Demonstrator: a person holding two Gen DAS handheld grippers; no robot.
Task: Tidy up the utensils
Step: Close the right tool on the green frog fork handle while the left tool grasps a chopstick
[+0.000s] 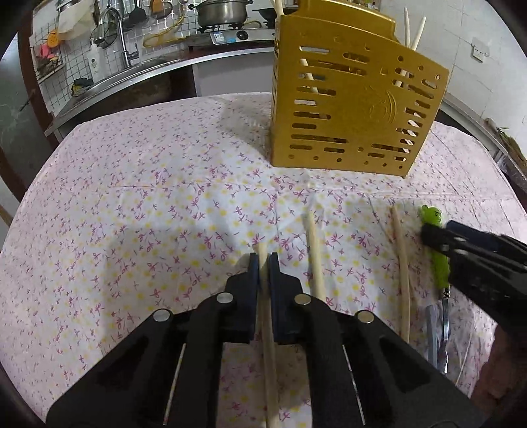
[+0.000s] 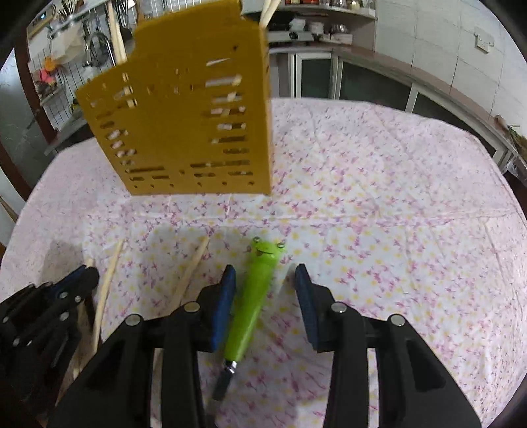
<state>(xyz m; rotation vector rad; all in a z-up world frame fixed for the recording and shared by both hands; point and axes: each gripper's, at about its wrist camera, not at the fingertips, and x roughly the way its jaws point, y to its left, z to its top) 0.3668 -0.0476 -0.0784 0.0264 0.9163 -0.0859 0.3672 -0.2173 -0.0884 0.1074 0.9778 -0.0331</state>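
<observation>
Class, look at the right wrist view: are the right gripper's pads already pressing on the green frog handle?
No: the right gripper stands open, with the green frog-handled utensil lying between its pads, a clear gap on one side.

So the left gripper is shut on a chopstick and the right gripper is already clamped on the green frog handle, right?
Not quite. The left gripper is shut on a chopstick, but the right gripper is open around the green frog handle, not clamped; the right wrist view shows this.

Place: a home kitchen
Sink side: a steel sink (image 1: pixel 131 74) with a tall faucet (image 1: pixel 120 36), white tiled wall behind, a wire rack (image 1: pixel 49 62) hung with bits
Cooking: a steel pot (image 1: pixel 222 13) on a gas stove (image 1: pixel 227 29)
Table: a flowered tablecloth (image 1: pixel 148 197)
Far wall: glass-fronted cabinets (image 2: pixel 329 79) under a counter, shelves of kitchenware (image 2: pixel 322 29)
</observation>
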